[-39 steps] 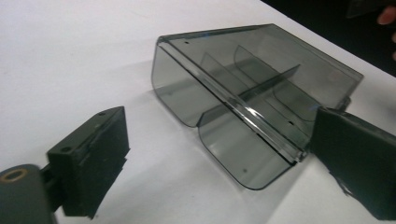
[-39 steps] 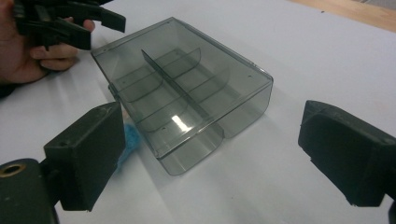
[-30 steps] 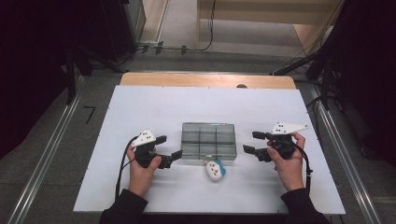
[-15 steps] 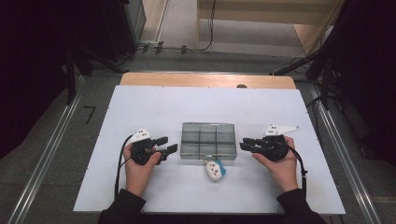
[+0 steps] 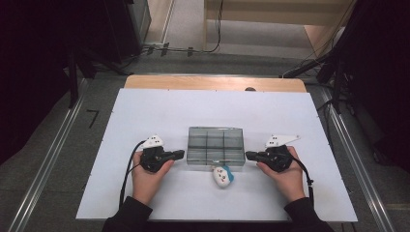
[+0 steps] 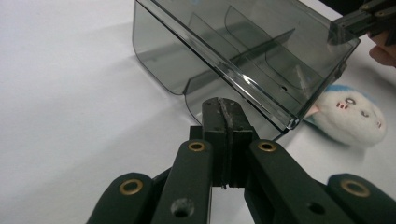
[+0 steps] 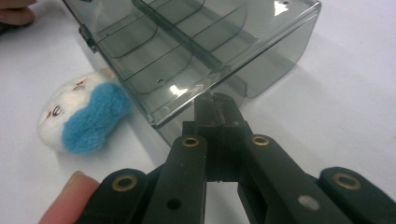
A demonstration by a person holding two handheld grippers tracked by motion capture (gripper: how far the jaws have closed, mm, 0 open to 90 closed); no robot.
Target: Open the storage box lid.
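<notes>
Left gripper (image 5: 180,154) and right gripper (image 5: 249,155), jaws just closed tight with nothing between them, flank the smoked clear plastic divided box (image 5: 215,145) on the white table (image 5: 145,111). Blue-and-white plush toy (image 5: 222,176) lies just beside the box. Grey floor (image 5: 58,159) surrounds.

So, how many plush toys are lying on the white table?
1. A single white-and-blue plush toy lies on the white table, just in front of the smoky transparent compartment box, toward its right half. Nothing seems hidden inside the see-through box.
</notes>
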